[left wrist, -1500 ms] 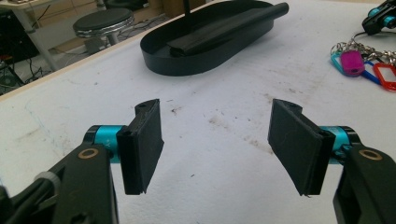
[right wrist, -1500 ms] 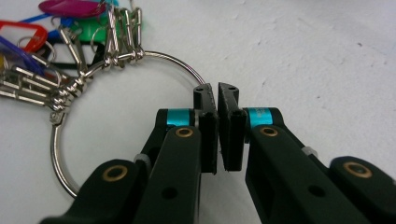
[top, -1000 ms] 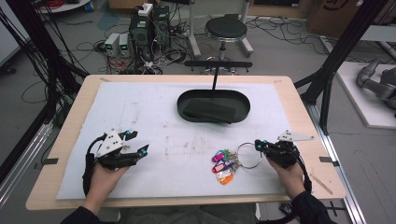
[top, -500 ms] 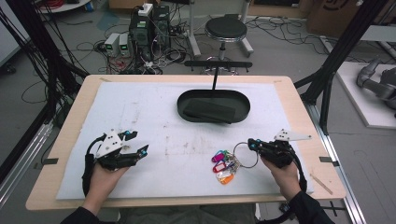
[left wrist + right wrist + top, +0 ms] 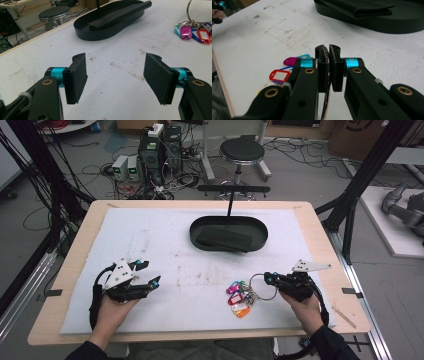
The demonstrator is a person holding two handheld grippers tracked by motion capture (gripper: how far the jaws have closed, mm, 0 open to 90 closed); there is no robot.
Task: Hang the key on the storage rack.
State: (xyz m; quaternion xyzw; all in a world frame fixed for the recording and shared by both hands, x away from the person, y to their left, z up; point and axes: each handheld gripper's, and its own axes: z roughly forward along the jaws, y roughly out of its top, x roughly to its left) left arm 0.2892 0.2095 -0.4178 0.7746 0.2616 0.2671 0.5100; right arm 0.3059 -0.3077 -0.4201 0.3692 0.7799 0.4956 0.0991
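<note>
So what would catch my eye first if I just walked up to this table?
Probably the bright bunch of key tags on a metal ring, near the table's front right, with the right gripper pinched shut on the ring. Behind them, a black oval tray sits mid-table; the left gripper rests open at front left.

Right gripper (image 5: 270, 279) leftward, onto key ring (image 5: 263, 285)

A light wooden worktop (image 5: 320, 227) with a white mat (image 5: 150, 240) over most of it stands on a grey concrete floor (image 5: 310, 175). Behind it sits a round black stool (image 5: 242, 150) on a metal base, beside a stack of dark electronic boxes (image 5: 159, 150) with tangled black cables (image 5: 95, 170) spread over the floor. Black frame posts (image 5: 367, 170) rise at both sides. Cardboard boxes (image 5: 357, 132) stand at the far right. The light is even.
</note>
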